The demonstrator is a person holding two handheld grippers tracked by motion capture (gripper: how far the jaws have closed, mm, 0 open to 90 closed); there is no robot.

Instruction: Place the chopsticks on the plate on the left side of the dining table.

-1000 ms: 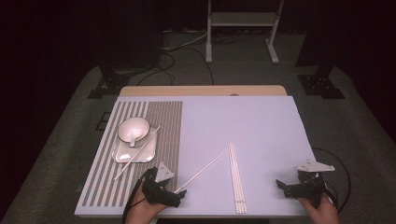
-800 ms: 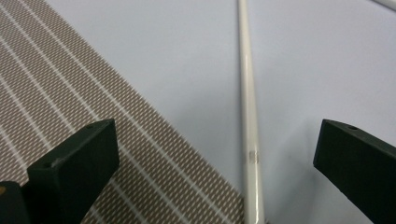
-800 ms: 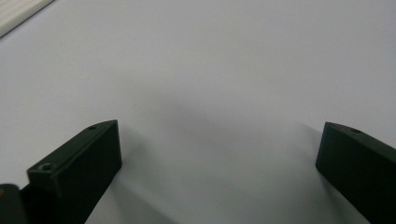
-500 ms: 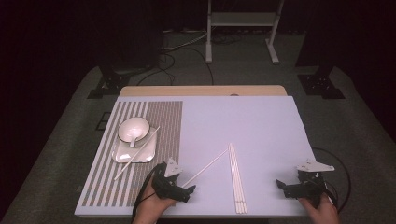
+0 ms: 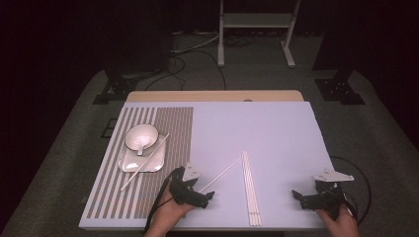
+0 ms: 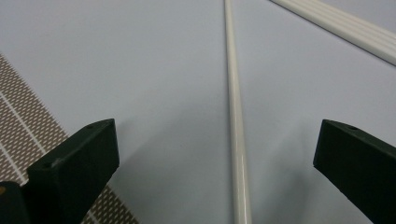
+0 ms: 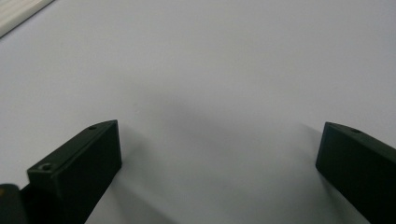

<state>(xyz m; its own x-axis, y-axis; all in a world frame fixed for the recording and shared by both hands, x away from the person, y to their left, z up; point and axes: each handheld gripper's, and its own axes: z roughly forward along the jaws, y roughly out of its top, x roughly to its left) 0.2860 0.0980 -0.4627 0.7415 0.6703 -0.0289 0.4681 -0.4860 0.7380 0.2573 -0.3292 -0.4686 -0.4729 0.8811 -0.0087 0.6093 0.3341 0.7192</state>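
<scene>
A single white chopstick [image 5: 221, 174] lies slanted on the pale blue table surface [image 5: 276, 133]. Its near end runs between the jaws of my left gripper [image 5: 206, 193], which is open around it without touching. The left gripper view shows that chopstick [image 6: 235, 130] running up the middle of my open left gripper [image 6: 218, 135]. A bundle of several white chopsticks [image 5: 250, 187] lies just right of it, and also crosses the left gripper view's top right as the chopstick bundle [image 6: 336, 28]. My right gripper [image 5: 296, 193] rests open and empty at the front right, its jaws wide apart over bare surface [image 7: 219, 135].
A striped brown placemat [image 5: 168, 123] covers the table's left part. On it sits a square plate [image 5: 153, 163] with a white bowl [image 5: 142, 134] and spoon, and another chopstick [image 5: 129, 181] lies across the plate. The table's front edge is close to both hands.
My left gripper has moved right off the placemat and now straddles the near end of the slanted chopstick. The right gripper has stayed put.
</scene>
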